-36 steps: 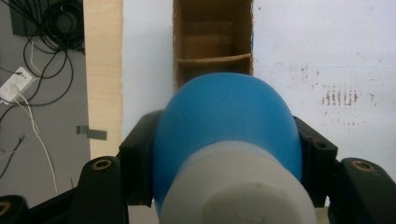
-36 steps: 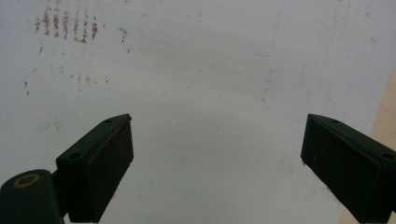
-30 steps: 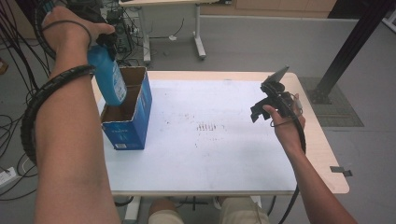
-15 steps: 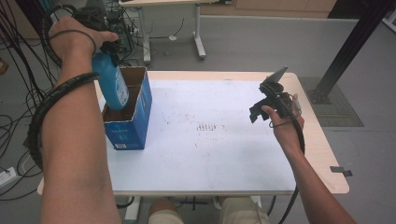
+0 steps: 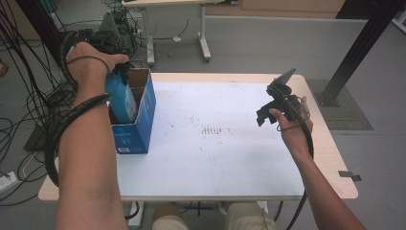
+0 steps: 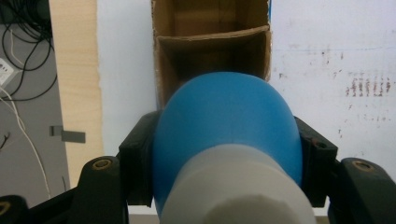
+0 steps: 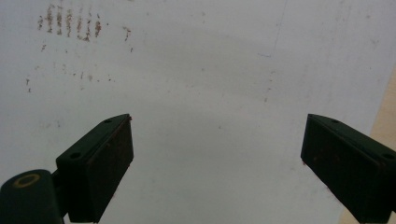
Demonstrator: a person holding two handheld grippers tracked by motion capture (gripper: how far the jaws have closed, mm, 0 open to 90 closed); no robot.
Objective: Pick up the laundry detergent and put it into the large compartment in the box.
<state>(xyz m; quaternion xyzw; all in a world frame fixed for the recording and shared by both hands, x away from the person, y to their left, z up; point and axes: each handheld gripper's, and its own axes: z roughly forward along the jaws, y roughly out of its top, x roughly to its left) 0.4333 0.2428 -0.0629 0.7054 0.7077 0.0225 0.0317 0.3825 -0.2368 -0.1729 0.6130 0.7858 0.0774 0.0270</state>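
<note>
Left claw (image 6: 224, 154) clamps blue bottle (image 5: 122, 100) above cardboard box (image 5: 136, 132) at worktop (image 5: 230, 158) edge; right claw (image 7: 217, 163) spread wide, empty, above worktop.

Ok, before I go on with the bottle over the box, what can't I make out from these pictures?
- Bottle bottom: the high view hides it behind the box wall; the left gripper view's own bottle body covers it.
- Box floor: in shadow in the left gripper view, blocked by the bottle.
- Left tongs: the hand covers them in the high view.
- Box label: too small in the high view.
- Right tongs: tips too small in the high view.
</note>
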